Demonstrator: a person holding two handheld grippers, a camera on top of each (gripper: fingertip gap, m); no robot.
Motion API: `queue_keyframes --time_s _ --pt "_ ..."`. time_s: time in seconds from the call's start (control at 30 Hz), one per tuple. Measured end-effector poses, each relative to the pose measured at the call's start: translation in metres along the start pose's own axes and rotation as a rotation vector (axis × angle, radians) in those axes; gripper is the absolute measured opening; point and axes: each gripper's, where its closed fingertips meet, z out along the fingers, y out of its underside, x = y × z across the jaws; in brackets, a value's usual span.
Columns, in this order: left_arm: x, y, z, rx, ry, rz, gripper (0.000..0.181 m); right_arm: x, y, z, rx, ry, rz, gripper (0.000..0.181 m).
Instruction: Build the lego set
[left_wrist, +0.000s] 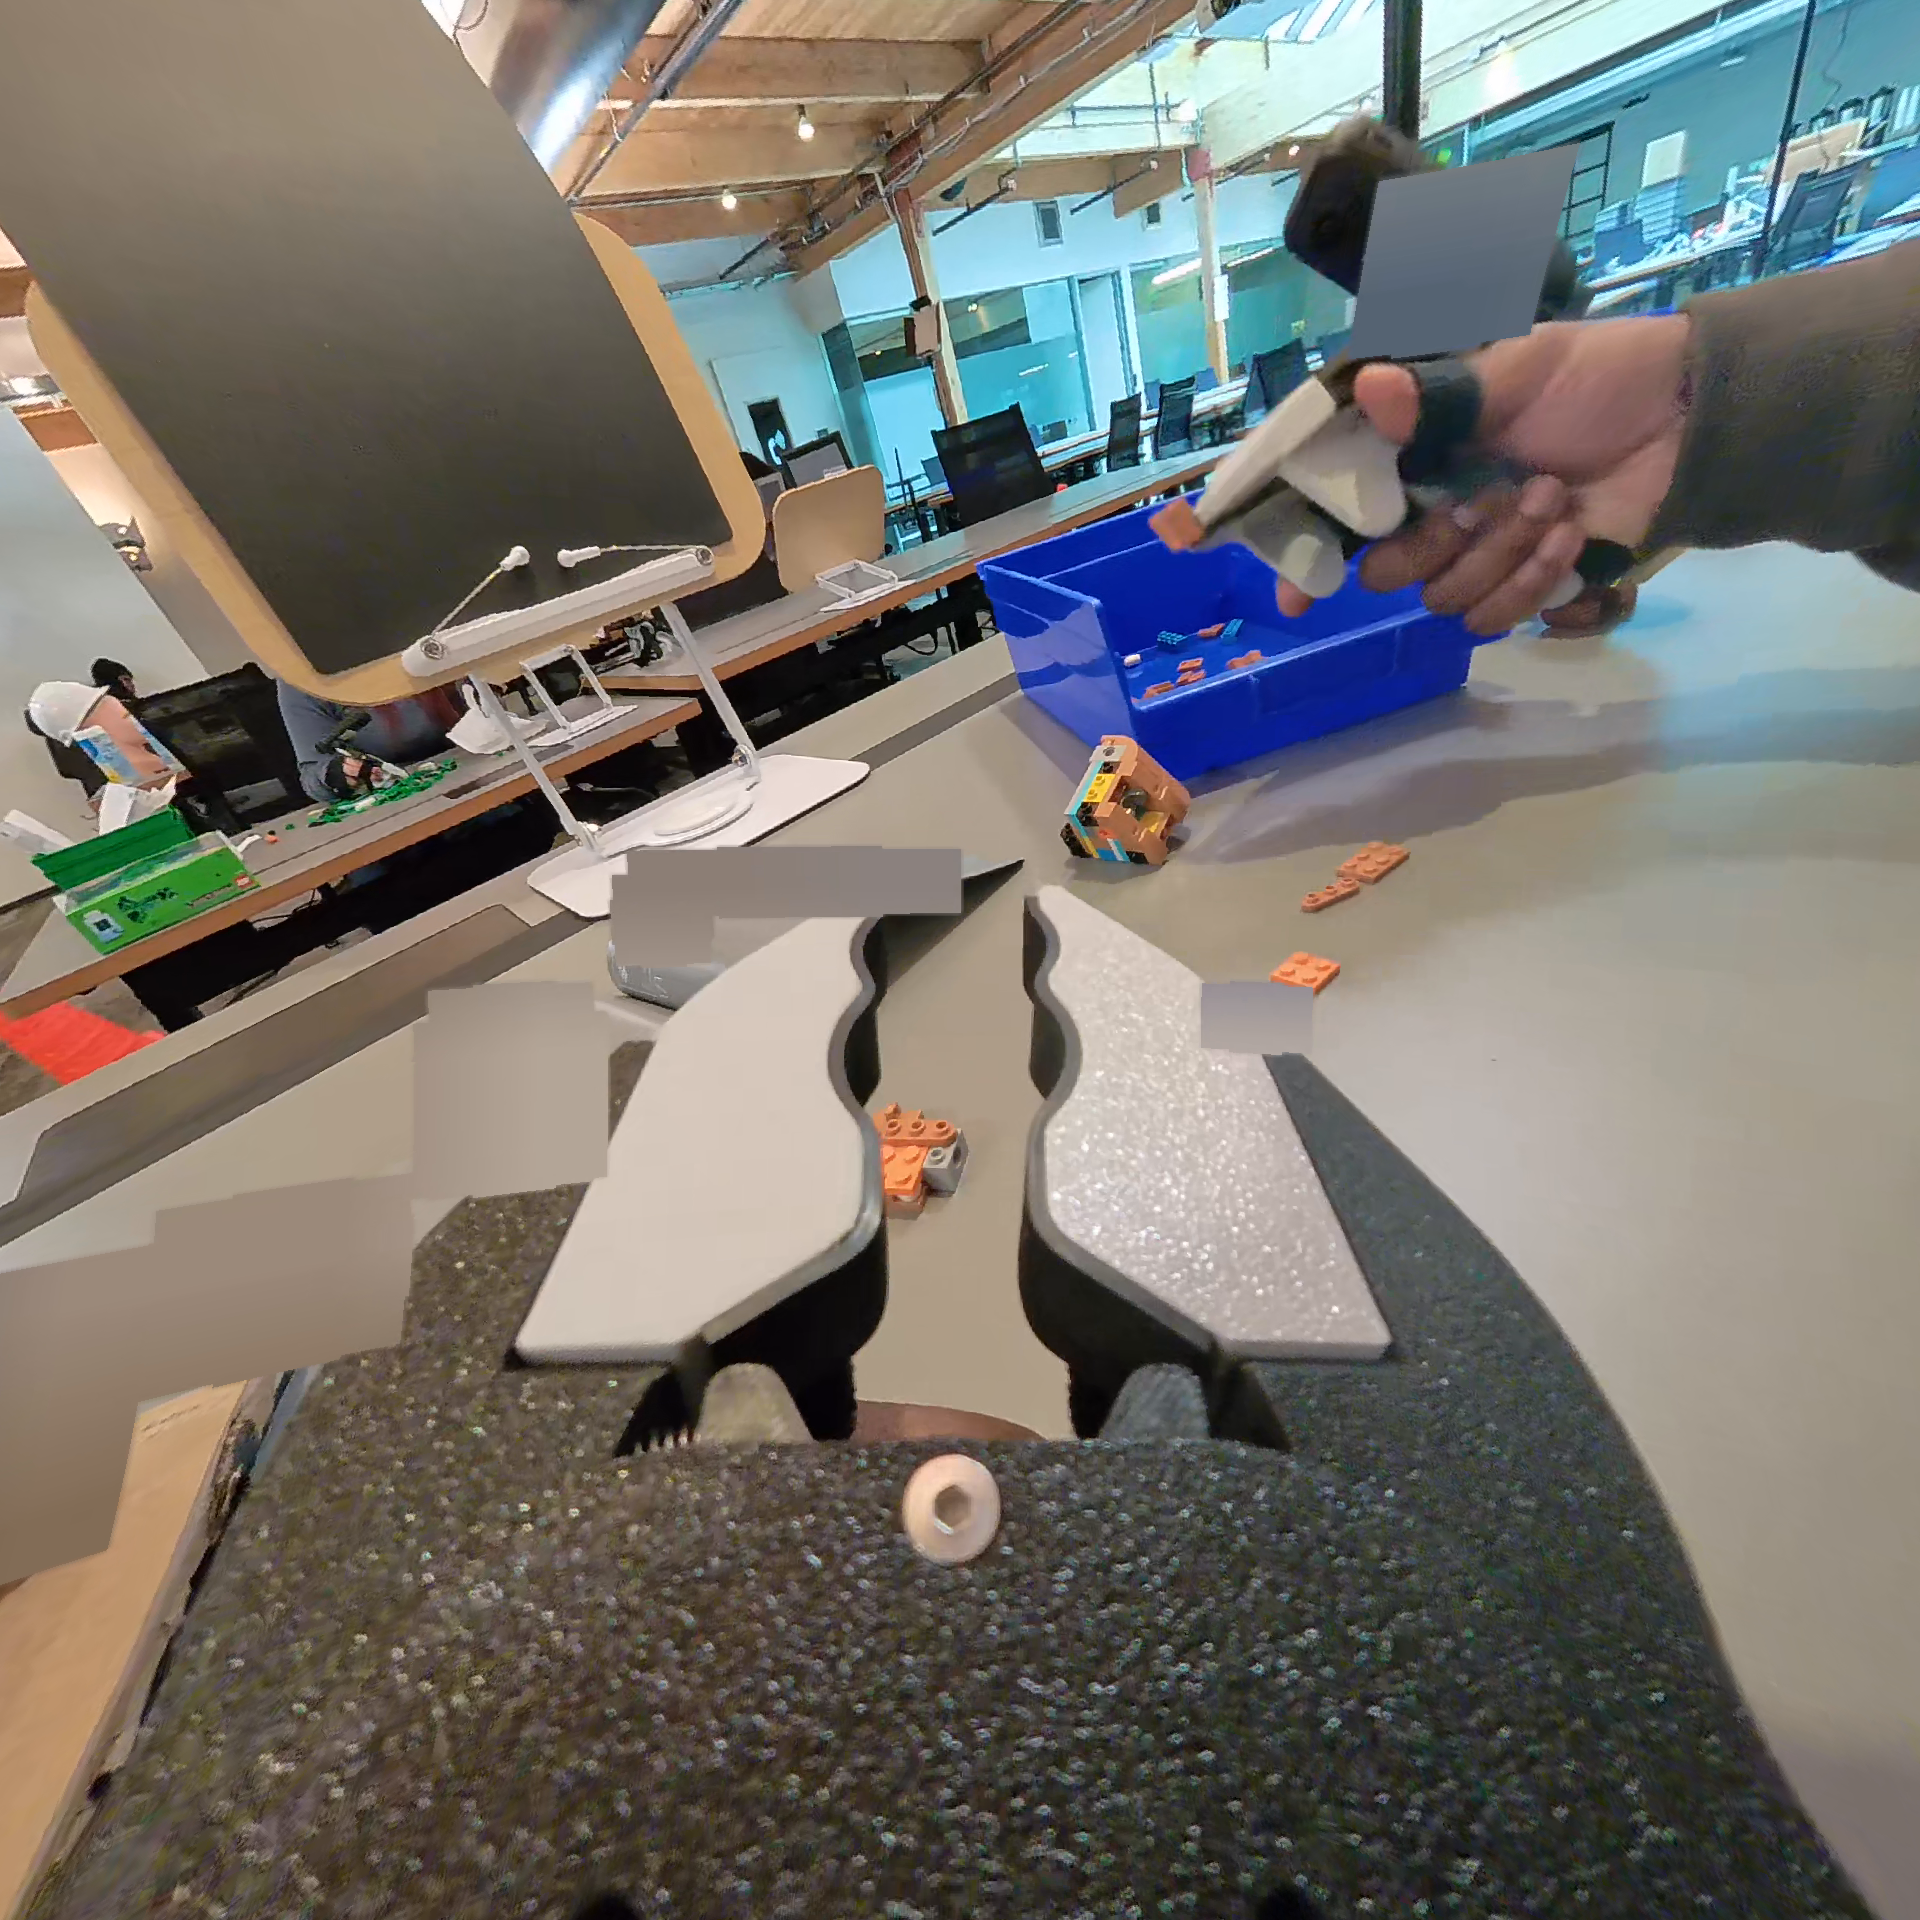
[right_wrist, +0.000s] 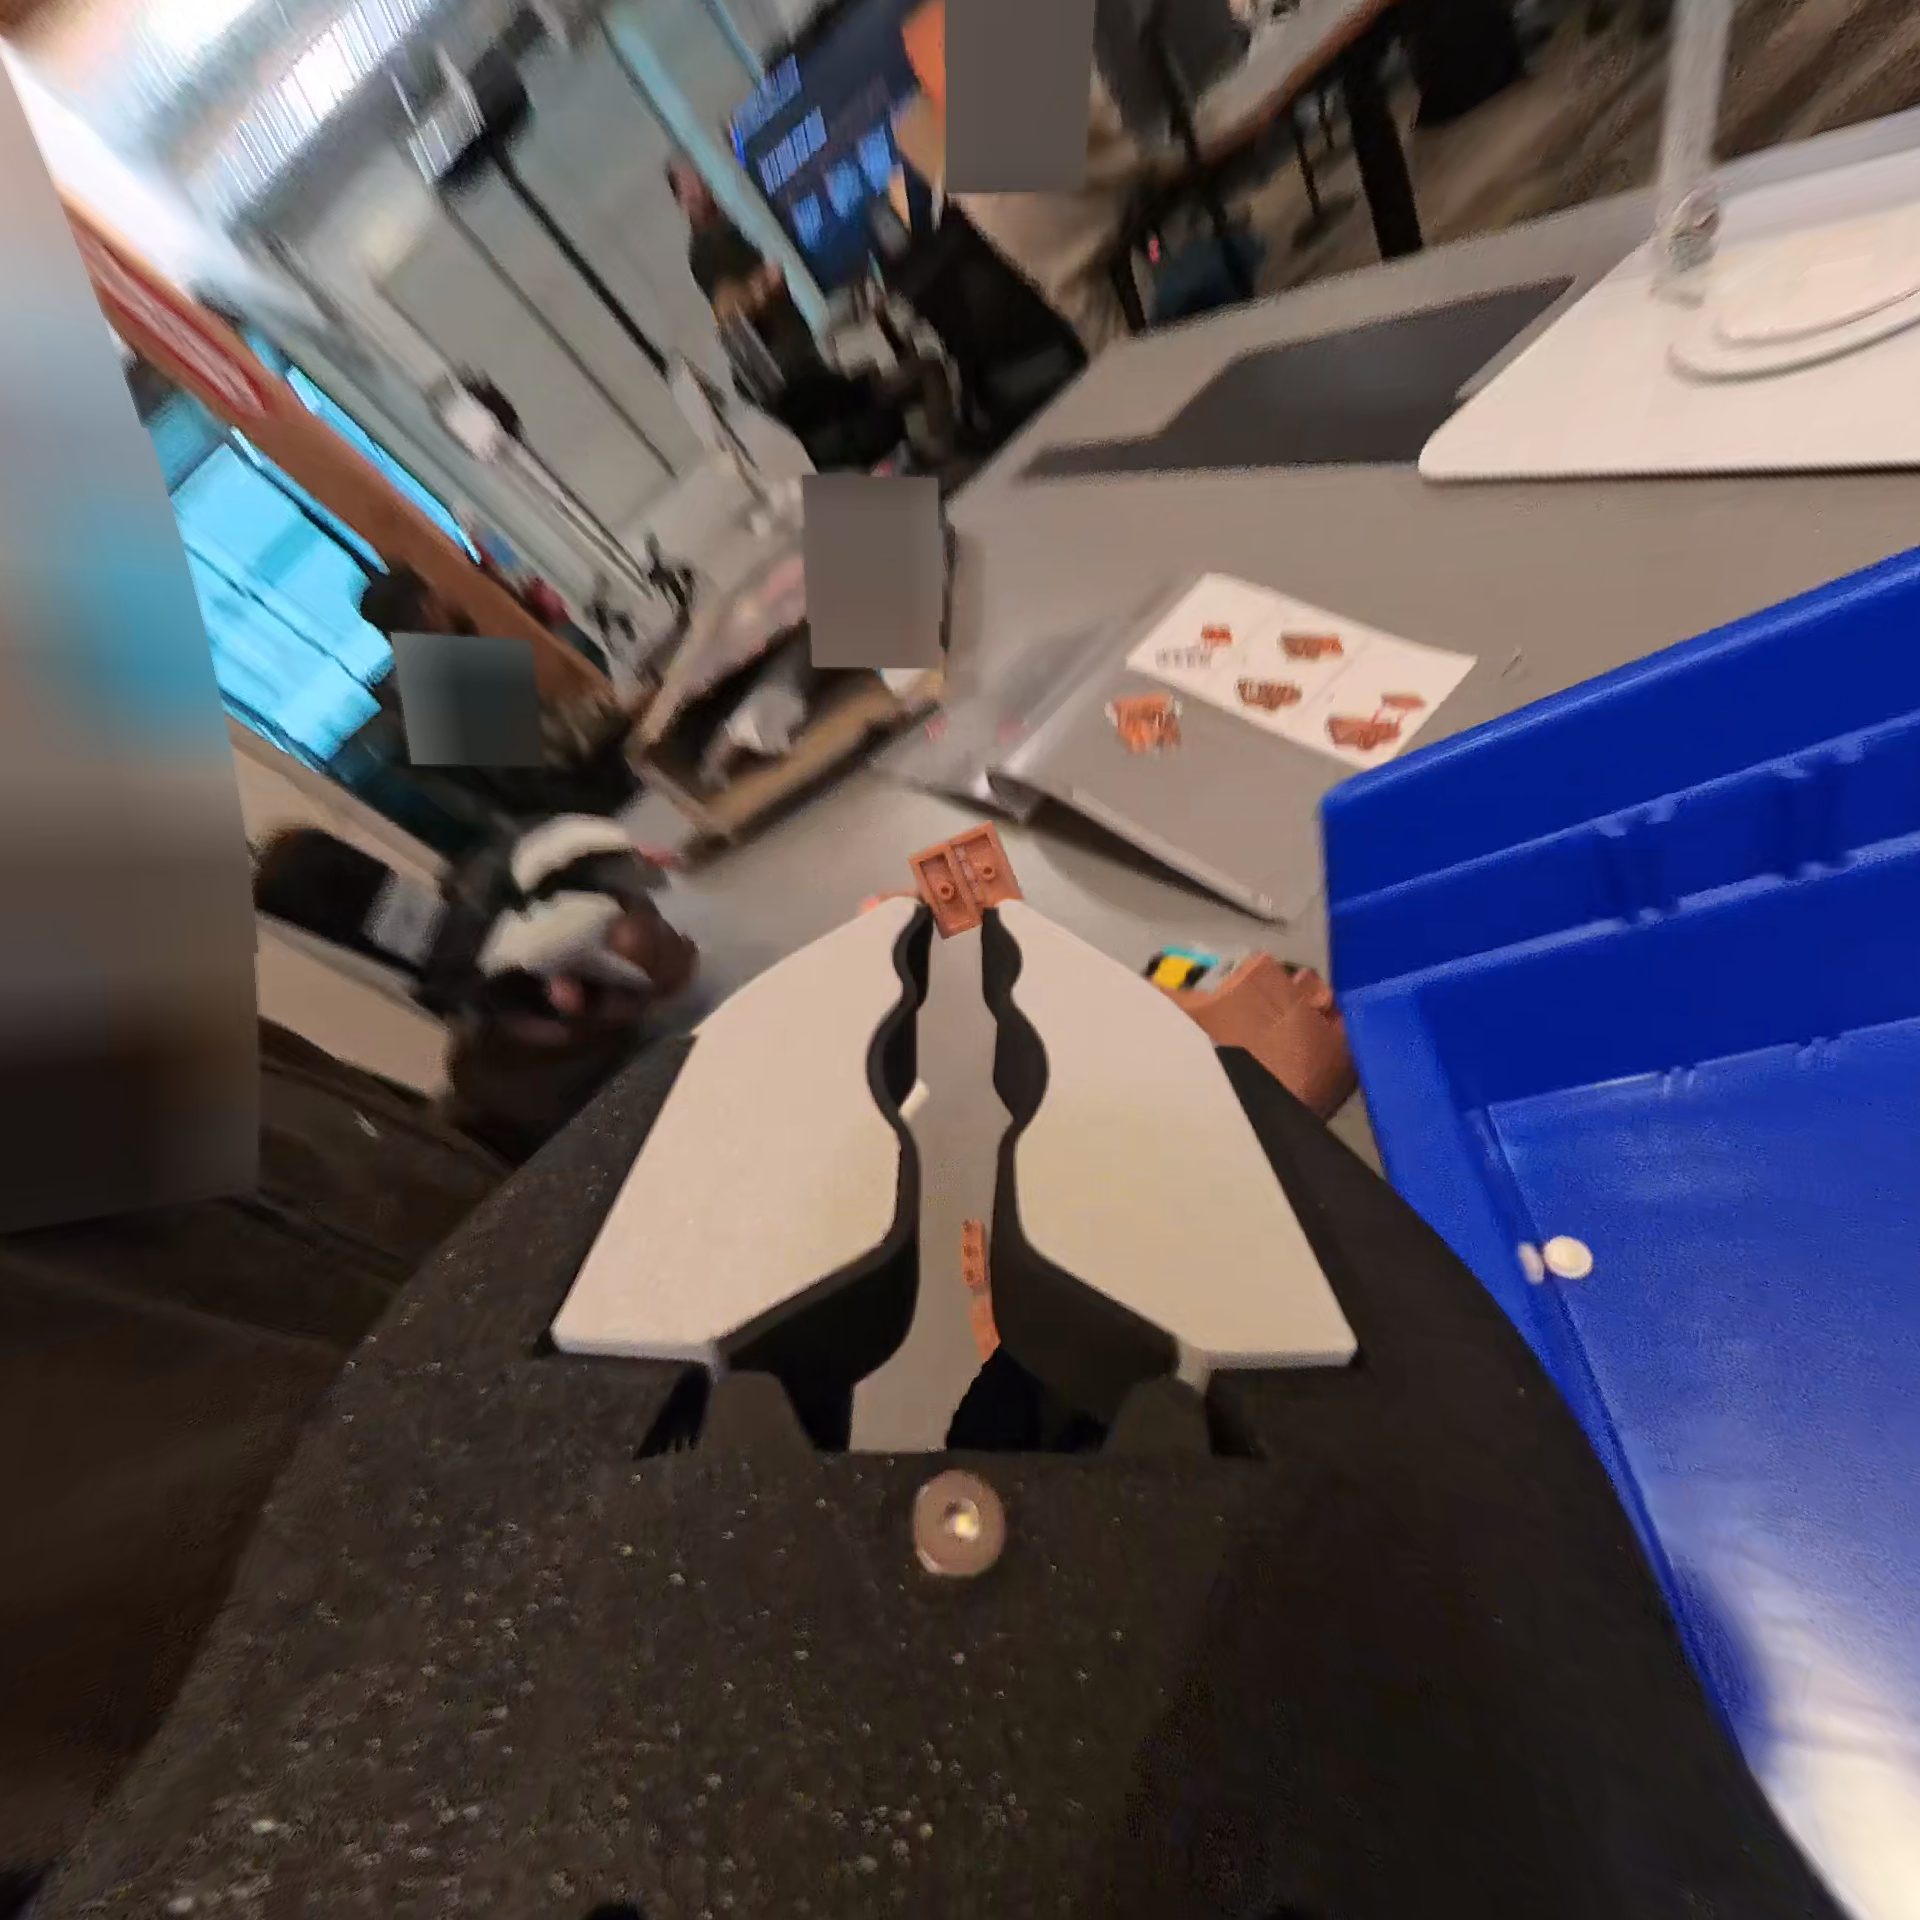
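- The right gripper (right_wrist: 961, 914) is pinched on a small brown plate (right_wrist: 961, 876) held at the very fingertips, studs facing the camera. In the left wrist view the same right gripper (left_wrist: 1195, 530) shows aloft over the near corner of the blue bin (left_wrist: 1091, 665), the plate sticking out from its tip.
- The left gripper (left_wrist: 951, 914) holds nothing; its jaws stand moderately apart and low over the grey table (left_wrist: 1558, 1143).
- Between the left fingers, toward their base, lies a small orange-and-grey sub-assembly (left_wrist: 920, 1158) flat on the table, studs up. It is the nearest piece to the left gripper.
- The relation the coming move likely turns on: the held plate is high and to the right of the left gripper, well apart from the sub-assembly, so the right hand must come down and leftward to meet it. I judge the left gripper is the one placed to steady that piece.
- Further out lie a loose orange plate (left_wrist: 1304, 971), two more brown plates (left_wrist: 1356, 878), and a partly built brown model (left_wrist: 1127, 805) tipped on its side just beside the bin.
- The bin holds a few scattered brown and teal pieces.
- An open instruction booklet (right_wrist: 1299, 675) lies on the table, showing build-step pictures; no text is legible.
- A green box (left_wrist: 145, 883) on a far table bears a logo too small to read.
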Motion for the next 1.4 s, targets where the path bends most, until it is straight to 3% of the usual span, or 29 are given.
queue_keyframes --time_s 0.17,0.3,0.67,1.4 --pt "-0.001 0.002 0.001 -0.009 -0.002 -0.003 0.025 -0.017 0.055 0.032 -0.301 0.097 -0.252 0.009" --pt "0.0 0.004 0.002 -0.021 0.002 -0.002 0.025 -0.021 0.08 0.052 -0.428 0.098 -0.341 0.009" --pt "0.003 0.015 0.006 -0.073 0.022 -0.003 0.025 -0.016 0.111 0.071 -0.596 0.062 -0.362 0.009" --pt "-0.006 0.026 0.003 -0.14 -0.006 -0.081 0.025 -0.009 0.131 0.07 -0.755 0.085 -0.362 0.009"
